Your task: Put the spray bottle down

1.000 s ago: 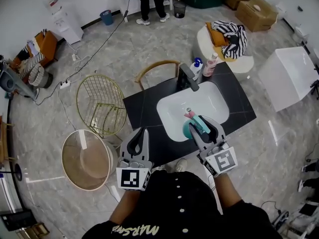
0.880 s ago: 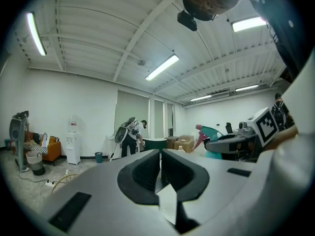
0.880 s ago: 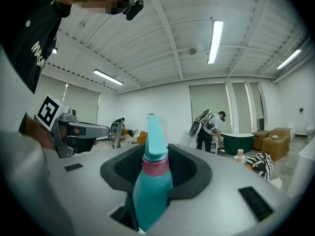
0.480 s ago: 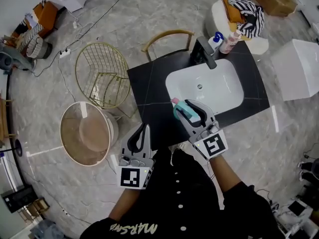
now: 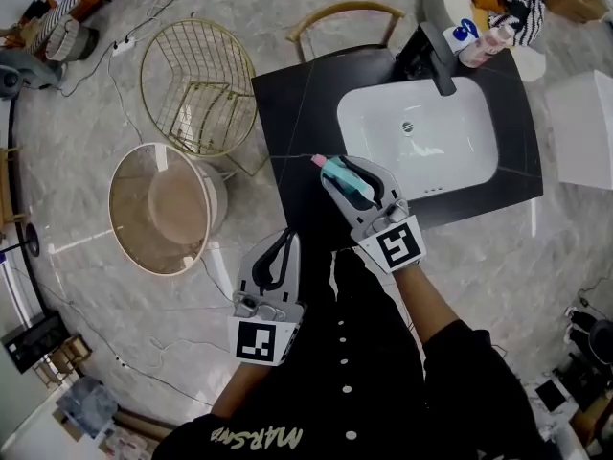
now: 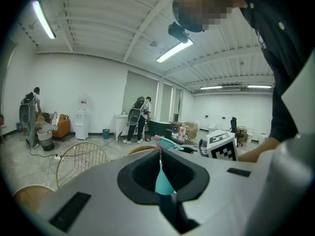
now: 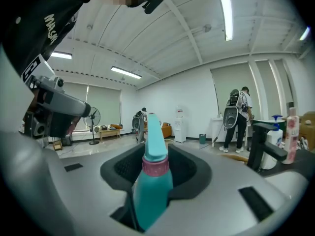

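A teal spray bottle (image 5: 334, 171) with a pink collar lies between the jaws of my right gripper (image 5: 351, 181), which is shut on it. It hangs over the front left part of the black counter (image 5: 297, 123), left of the white basin (image 5: 421, 151). In the right gripper view the bottle (image 7: 151, 186) stands upright between the jaws of that gripper (image 7: 156, 154), nozzle up. My left gripper (image 5: 279, 254) is lower, off the counter's front edge near my body, shut with nothing in it. Past the shut left gripper (image 6: 160, 150) in its own view, the bottle (image 6: 170, 142) shows.
A black faucet (image 5: 436, 56) stands behind the basin, with a white and blue bottle (image 5: 463, 34) and a pink bottle (image 5: 488, 41) beside it. A gold wire basket (image 5: 196, 89) and a round tan tub (image 5: 158, 209) sit on the floor to the left. A wooden chair (image 5: 345, 15) stands behind the counter.
My right gripper has carried the bottle down and leftward, from over the basin to over the black counter. The left gripper has sunk too, closer to my body.
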Demonstrator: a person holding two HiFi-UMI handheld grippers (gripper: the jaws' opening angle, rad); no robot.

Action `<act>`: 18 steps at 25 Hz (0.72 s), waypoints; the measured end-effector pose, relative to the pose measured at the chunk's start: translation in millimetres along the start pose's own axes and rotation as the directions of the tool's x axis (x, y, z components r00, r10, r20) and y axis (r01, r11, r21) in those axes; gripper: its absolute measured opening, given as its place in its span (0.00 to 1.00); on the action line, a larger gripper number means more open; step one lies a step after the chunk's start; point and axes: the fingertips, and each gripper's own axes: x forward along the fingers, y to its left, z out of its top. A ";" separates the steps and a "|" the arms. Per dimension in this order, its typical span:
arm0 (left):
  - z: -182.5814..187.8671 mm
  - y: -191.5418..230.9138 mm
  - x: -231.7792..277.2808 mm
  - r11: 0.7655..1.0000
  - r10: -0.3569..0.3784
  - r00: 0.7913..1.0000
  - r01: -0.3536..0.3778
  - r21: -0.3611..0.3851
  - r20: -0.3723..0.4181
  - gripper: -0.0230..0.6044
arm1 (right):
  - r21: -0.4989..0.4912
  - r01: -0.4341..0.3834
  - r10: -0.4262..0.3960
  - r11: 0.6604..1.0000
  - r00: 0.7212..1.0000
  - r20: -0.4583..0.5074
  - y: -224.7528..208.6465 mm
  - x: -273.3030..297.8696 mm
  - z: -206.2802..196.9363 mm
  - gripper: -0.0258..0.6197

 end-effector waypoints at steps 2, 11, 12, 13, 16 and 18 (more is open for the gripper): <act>-5.2 1.1 -2.2 1.000 0.019 1.000 -0.019 -0.019 -0.004 0.07 | 0.003 -0.009 0.009 1.000 1.000 0.002 1.4 4.9 -7.5 0.26; -33.4 -7.9 -10.2 0.998 0.025 0.998 -0.029 -0.061 -0.059 0.07 | 0.022 -0.025 0.024 0.999 0.999 0.027 7.2 10.2 -31.9 0.26; -35.4 -8.2 -10.2 0.998 0.027 0.998 -0.030 -0.061 -0.061 0.07 | 0.029 -0.028 0.027 0.999 0.999 0.028 8.0 9.9 -34.7 0.26; -37.6 -8.8 -9.8 0.998 0.026 0.998 -0.030 -0.062 -0.065 0.07 | 0.036 -0.030 0.029 0.999 0.999 0.032 8.5 9.4 -36.9 0.26; -43.6 -10.6 -7.0 0.997 0.023 0.997 -0.028 -0.072 -0.078 0.07 | 0.045 -0.037 0.034 0.998 0.998 0.048 9.1 8.2 -41.5 0.26; -44.4 -12.1 -5.3 0.997 0.022 0.997 -0.027 -0.069 -0.075 0.07 | 0.042 -0.039 0.037 0.998 0.998 0.055 10.3 7.9 -43.4 0.26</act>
